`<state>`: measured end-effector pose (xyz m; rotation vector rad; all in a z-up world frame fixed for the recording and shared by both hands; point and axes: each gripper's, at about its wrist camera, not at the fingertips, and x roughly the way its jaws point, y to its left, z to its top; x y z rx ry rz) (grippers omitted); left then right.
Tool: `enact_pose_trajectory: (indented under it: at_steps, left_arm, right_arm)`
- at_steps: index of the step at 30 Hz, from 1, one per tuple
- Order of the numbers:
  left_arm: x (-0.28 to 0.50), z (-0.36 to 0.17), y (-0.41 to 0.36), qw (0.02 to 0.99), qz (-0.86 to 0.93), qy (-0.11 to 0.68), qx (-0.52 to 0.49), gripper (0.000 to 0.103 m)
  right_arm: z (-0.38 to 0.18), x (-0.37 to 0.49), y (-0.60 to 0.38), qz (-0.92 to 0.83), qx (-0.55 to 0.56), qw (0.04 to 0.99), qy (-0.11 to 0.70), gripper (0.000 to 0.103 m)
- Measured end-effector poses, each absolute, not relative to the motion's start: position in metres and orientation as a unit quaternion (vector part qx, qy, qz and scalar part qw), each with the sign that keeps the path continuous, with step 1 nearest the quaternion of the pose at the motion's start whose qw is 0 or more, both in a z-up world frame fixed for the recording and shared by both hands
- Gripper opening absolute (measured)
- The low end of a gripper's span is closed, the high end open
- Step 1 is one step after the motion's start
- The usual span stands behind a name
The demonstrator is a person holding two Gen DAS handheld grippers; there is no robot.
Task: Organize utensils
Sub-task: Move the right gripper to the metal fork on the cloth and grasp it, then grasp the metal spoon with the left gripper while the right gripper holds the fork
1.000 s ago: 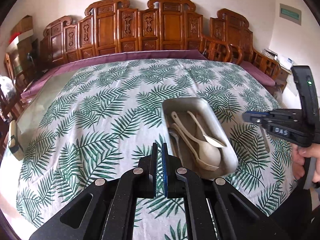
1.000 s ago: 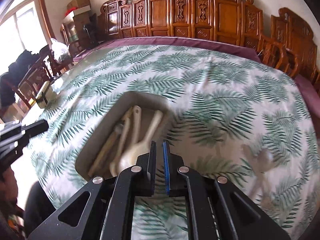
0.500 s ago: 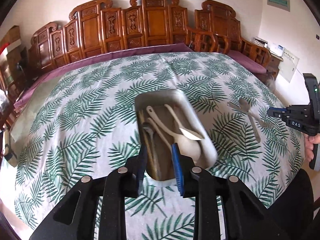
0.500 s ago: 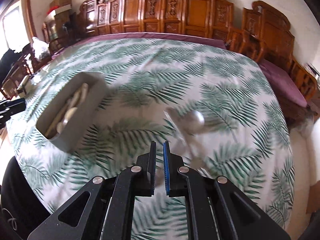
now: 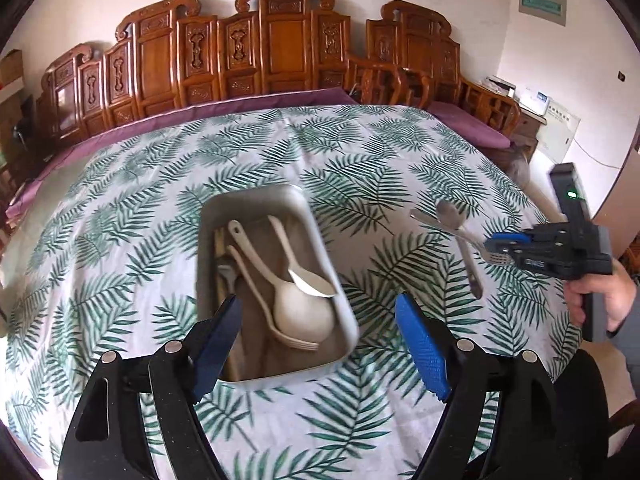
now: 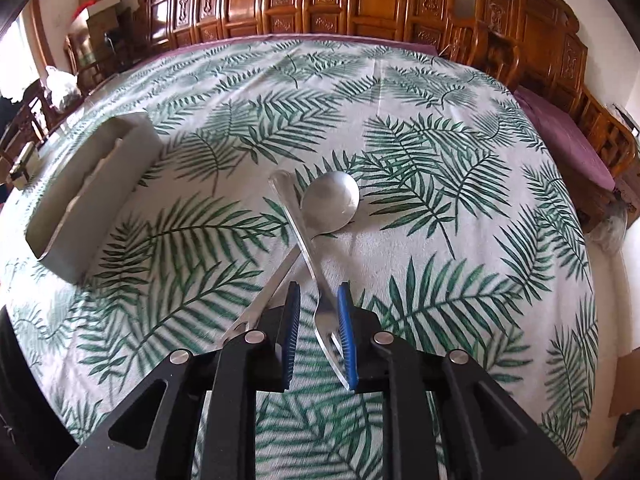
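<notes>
While spread wide after just opening, left gripper [image 5: 318, 340] hovering over near end of grey rectangular tray [image 5: 348, 320], nothing between its ribbed blue pads; inside tray, cream plastic spoons [image 5: 304, 312] and a fork lying lengthwise. Further right, on leaf-print cloth [image 6: 440, 240], shiny metal spoon [image 6: 330, 202] crossed with flat metal fork [image 6: 316, 276]. Right gripper [image 6: 318, 312] slightly parted, just opening, fork's neck between the pads, right pad close against it, no grip visible
</notes>
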<state>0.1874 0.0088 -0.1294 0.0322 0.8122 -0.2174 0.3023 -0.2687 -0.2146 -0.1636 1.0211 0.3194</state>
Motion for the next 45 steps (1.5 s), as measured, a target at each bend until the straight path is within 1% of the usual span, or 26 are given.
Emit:
enact_pose_trajectory:
  at_steps: [8, 12, 14, 19, 22, 28, 33, 45]
  left_arm:
    - [0.186, -0.131, -0.009, 0.909, -0.116, 0.399, 0.026, 0.076]
    - [0.185, -0.133, -0.014, 0.907, -0.118, 0.402, 0.029, 0.075]
    - [0.185, -0.134, -0.017, 0.906, -0.120, 0.404, 0.031, 0.076]
    - [0.184, -0.134, -0.021, 0.905, -0.121, 0.406, 0.036, 0.076]
    - [0.184, -0.134, -0.027, 0.905, -0.123, 0.406, 0.041, 0.075]
    - [0.186, -0.134, -0.043, 0.903, -0.130, 0.407, 0.053, 0.075]
    - [0.195, -0.137, -0.068, 0.899, -0.141, 0.410, 0.066, 0.075]
    - [0.231, -0.154, -0.134, 0.884, -0.169, 0.425, 0.096, 0.075]
  right_arm:
    - [-0.231, 0.328, -0.250, 0.150, -0.121, 0.834, 0.517, 0.021]
    - [-0.233, 0.334, -0.248, 0.150, -0.120, 0.833, 0.519, 0.021]
    - [-0.234, 0.335, -0.248, 0.154, -0.117, 0.832, 0.519, 0.015]
    - [-0.233, 0.330, -0.243, 0.156, -0.124, 0.830, 0.521, 0.008]
    - [-0.229, 0.319, -0.243, 0.161, -0.124, 0.832, 0.515, 0.008]
    - [-0.209, 0.294, -0.267, 0.173, -0.076, 0.847, 0.498, 0.008]
    - [-0.195, 0.281, -0.292, 0.161, -0.057, 0.855, 0.489, 0.008]
    - [-0.207, 0.283, -0.341, 0.130, -0.031, 0.857, 0.498, 0.008]
